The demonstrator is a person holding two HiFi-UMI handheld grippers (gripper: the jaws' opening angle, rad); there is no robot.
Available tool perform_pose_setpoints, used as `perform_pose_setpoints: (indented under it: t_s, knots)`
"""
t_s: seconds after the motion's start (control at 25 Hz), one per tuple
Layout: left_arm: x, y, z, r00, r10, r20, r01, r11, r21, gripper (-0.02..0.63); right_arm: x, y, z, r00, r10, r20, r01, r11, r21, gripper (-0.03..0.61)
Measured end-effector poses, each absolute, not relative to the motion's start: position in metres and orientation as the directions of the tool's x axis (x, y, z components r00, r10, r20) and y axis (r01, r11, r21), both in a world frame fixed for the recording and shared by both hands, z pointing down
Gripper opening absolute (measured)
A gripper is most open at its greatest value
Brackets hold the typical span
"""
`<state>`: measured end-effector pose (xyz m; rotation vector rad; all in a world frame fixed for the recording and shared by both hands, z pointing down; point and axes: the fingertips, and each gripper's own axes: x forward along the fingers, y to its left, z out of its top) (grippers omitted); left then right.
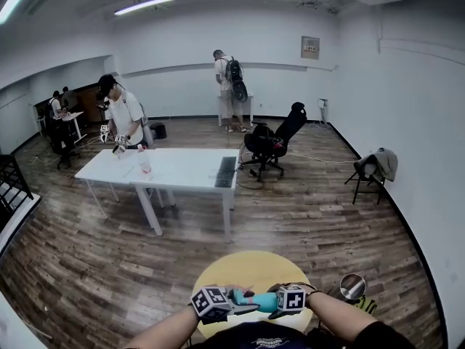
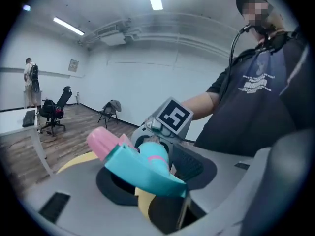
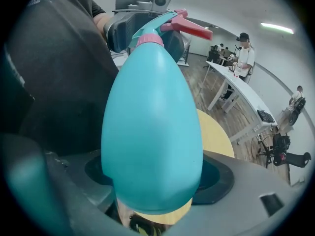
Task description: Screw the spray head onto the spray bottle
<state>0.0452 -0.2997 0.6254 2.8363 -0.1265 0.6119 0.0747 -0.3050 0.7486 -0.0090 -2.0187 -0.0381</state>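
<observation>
A teal spray bottle (image 1: 265,302) lies level between my two grippers, above the round yellow table (image 1: 251,266). In the right gripper view its egg-shaped body (image 3: 152,132) fills the jaws, and my right gripper (image 3: 153,188) is shut on it. The teal spray head (image 2: 145,170) with its pink nozzle (image 2: 104,144) sits on the bottle's neck at a pink collar (image 3: 149,39). My left gripper (image 2: 155,193) closes on the spray head from the other side, its pads against the teal part. In the head view the left gripper (image 1: 241,304) and right gripper (image 1: 272,302) face each other.
A small round shiny object (image 1: 353,286) stands just right of the yellow table. Farther off is a long white table (image 1: 182,169) with a person working at it, a black office chair (image 1: 272,144) and a folding chair (image 1: 374,169) by the right wall.
</observation>
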Motion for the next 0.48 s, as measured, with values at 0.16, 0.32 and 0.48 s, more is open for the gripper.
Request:
perform_pose_setpoints:
  t_s: [0.16, 0.32, 0.48]
  knots:
    - [0.039, -0.306, 0.615, 0.958, -0.074, 0.277, -0.178, -0.91, 0.373, 0.25, 0.073, -0.307, 0.742, -0.477, -0.006, 0.879, 0.002, 1.0, 0.008, 0.426]
    - [-0.014, -0.341, 0.593, 0.959, -0.285, 0.002, -0.229, -0.765, 0.603, 0.313, 0.092, -0.318, 0.745, -0.515, -0.019, 0.857, -0.102, 0.994, -0.04, 0.426]
    - [-0.068, -0.36, 0.6, 0.906, -0.423, -0.028, -0.299, -0.684, 0.665, 0.313, 0.108, -0.326, 0.747, -0.533, -0.034, 0.846, -0.176, 0.982, -0.071, 0.426]
